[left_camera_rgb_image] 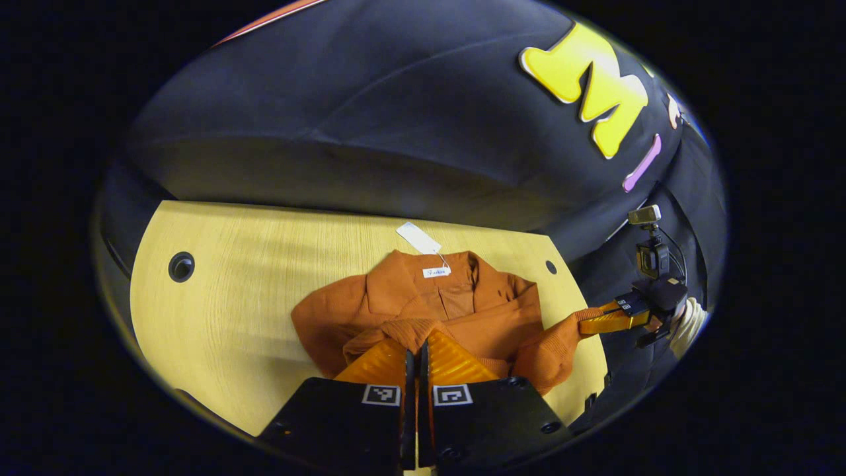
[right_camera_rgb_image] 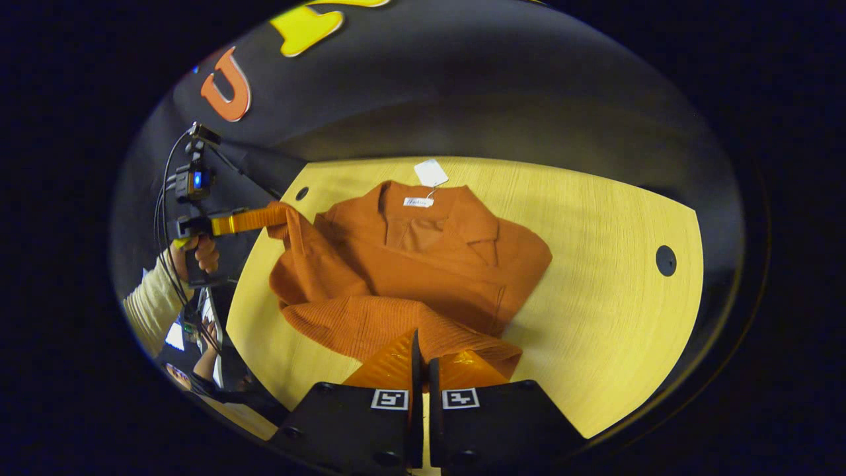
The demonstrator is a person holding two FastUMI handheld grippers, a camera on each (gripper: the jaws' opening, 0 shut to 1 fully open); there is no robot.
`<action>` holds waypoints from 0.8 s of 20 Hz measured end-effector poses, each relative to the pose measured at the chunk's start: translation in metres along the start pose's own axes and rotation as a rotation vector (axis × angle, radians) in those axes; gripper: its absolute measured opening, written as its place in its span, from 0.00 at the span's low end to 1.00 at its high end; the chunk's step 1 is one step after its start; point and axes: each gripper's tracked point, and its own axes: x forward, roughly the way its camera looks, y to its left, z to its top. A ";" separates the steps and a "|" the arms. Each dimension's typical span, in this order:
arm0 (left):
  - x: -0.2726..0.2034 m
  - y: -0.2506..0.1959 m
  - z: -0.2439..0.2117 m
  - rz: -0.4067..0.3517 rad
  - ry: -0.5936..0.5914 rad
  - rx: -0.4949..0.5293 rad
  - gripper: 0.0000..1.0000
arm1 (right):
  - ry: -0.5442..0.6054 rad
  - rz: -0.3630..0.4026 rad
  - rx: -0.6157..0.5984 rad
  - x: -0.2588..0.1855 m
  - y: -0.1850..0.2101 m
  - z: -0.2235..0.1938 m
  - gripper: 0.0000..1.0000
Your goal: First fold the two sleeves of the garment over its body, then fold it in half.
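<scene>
Dim booth, table (left_camera_rgb_image: 251,277) lit fr above, soft shadows, fisheye-warped edges

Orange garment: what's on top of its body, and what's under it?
A ribbed sleeve lies folded across the garment, pinched at its end by the right gripper. Under it, the wooden table; whatever lies beneath the fabric is hidden.

Place: a recording booth, studio-like.
Walls: black cloth (left_camera_rgb_image: 370,112) hung around on every side.
Furniture: one pale wooden table (right_camera_rgb_image: 595,264) with round cable holes (right_camera_rgb_image: 665,260).
</scene>
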 end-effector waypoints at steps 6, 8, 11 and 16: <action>0.026 0.036 0.011 -0.026 -0.134 -0.393 0.04 | -0.132 -0.054 0.294 0.034 -0.044 0.038 0.04; 0.040 0.045 0.015 -0.039 -0.195 -0.563 0.04 | -0.170 -0.051 0.400 0.045 -0.054 0.043 0.04; 0.061 0.054 0.012 -0.050 -0.287 -0.795 0.05 | -0.190 -0.039 0.472 0.061 -0.061 0.043 0.04; 0.065 0.067 0.009 -0.072 -0.381 -1.000 0.05 | -0.186 -0.081 0.308 0.067 -0.075 0.048 0.02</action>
